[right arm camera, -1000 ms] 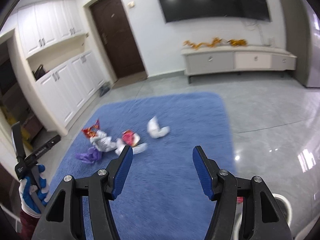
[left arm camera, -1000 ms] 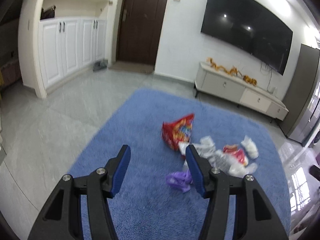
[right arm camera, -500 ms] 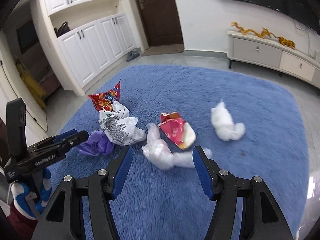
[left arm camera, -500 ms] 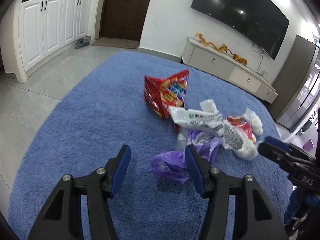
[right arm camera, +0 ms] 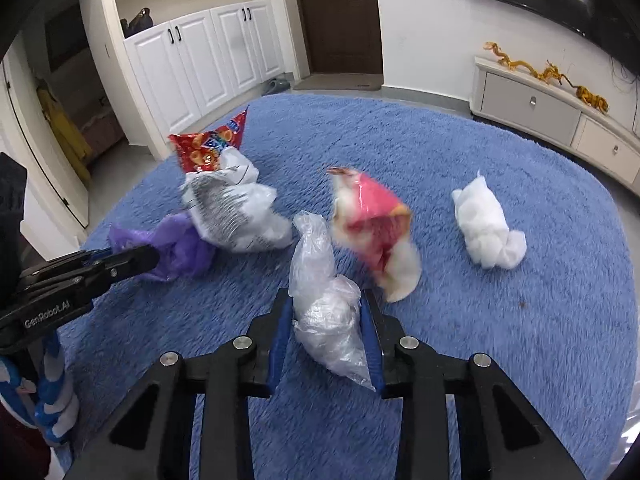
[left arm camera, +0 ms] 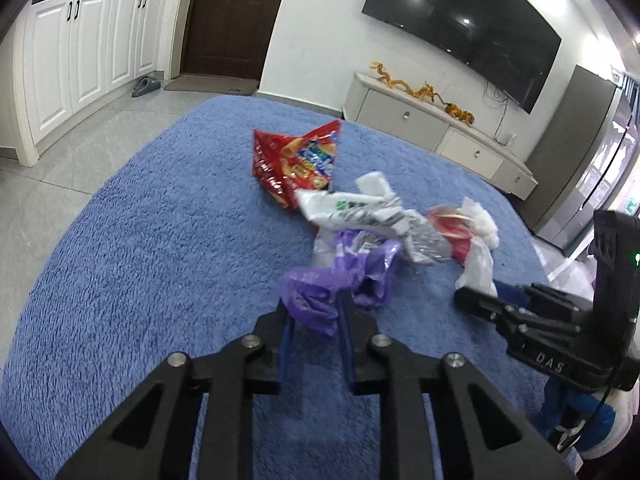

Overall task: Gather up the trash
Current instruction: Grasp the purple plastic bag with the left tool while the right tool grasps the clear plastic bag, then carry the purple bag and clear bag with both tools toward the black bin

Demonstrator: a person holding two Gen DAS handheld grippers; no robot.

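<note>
Six pieces of trash are lying on the blue shag rug (right arm camera: 460, 152). Going left to right in the right wrist view: the left gripper (right arm camera: 154, 254), lettered "GenRobot.AI" on its side, is reaching in low from the left edge with a blue-and-white glove showing beneath it, jaws closing with the purple plastic bag (right arm camera: 180, 242) pinched between the pads. Behind that bag, one red snack bag (right arm camera: 204, 150) with printed chips is standing up, its brand lettering too blurred to read. Against it one white printed bag (right arm camera: 232, 210) is resting, fine black text illegible. At centre, the right gripper (right arm camera: 326, 320) is angling downward, jaws closing, blue pads pressing both sides of the clear crumpled plastic bag (right arm camera: 324, 304). Just beyond, one pink-red wrapper (right arm camera: 374, 216) is lying blurred, touching the rug. Farthest right, one white wad (right arm camera: 486, 224) is sitting apart. In the left wrist view the right gripper's body is showing "DAS" in raised letters.
</note>
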